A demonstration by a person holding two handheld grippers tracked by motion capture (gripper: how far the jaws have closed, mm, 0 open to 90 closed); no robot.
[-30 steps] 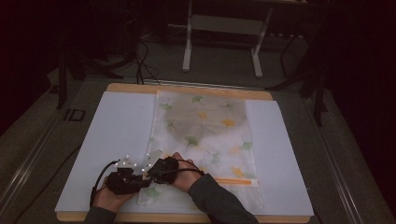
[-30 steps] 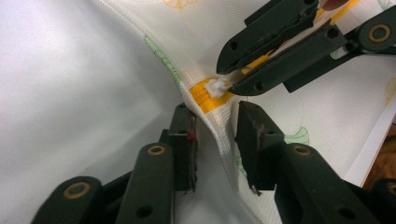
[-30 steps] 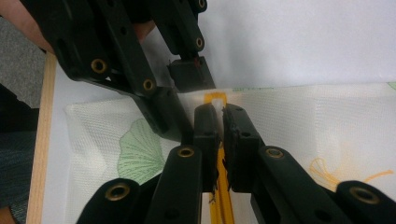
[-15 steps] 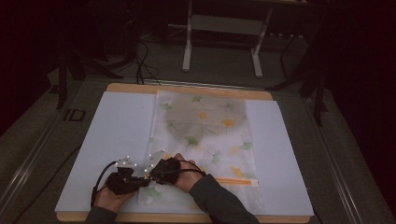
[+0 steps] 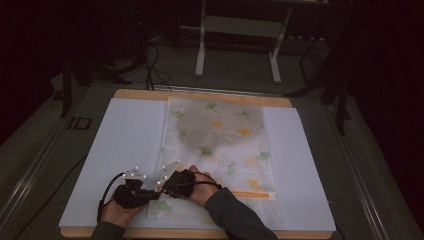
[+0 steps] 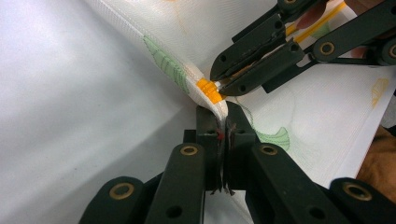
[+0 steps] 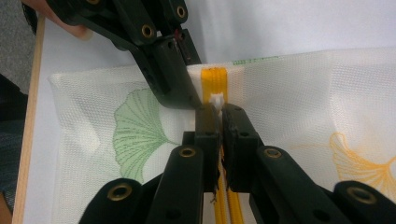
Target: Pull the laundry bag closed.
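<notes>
A white mesh bag (image 5: 220,145) printed with green and orange leaves lies flat on the table, its orange zipper (image 5: 252,194) near the front edge. In the left gripper view, my left gripper (image 6: 223,116) is shut on the bag's folded fabric just below the zipper's orange end (image 6: 207,90). My right gripper (image 6: 218,85) reaches in from the upper right to that same spot. In the right gripper view, my right gripper (image 7: 218,112) is shut on the small white zipper pull (image 7: 216,99) at the end of the zipper (image 7: 213,79). From above, both grippers (image 5: 159,189) meet tip to tip at the bag's front left corner.
The bag rests on a white sheet (image 5: 125,145) that covers a wooden tabletop (image 5: 200,95). Behind the table stand a metal frame (image 5: 235,45) and floor cables (image 5: 150,60). A dark sleeve (image 5: 235,215) comes in at the bottom.
</notes>
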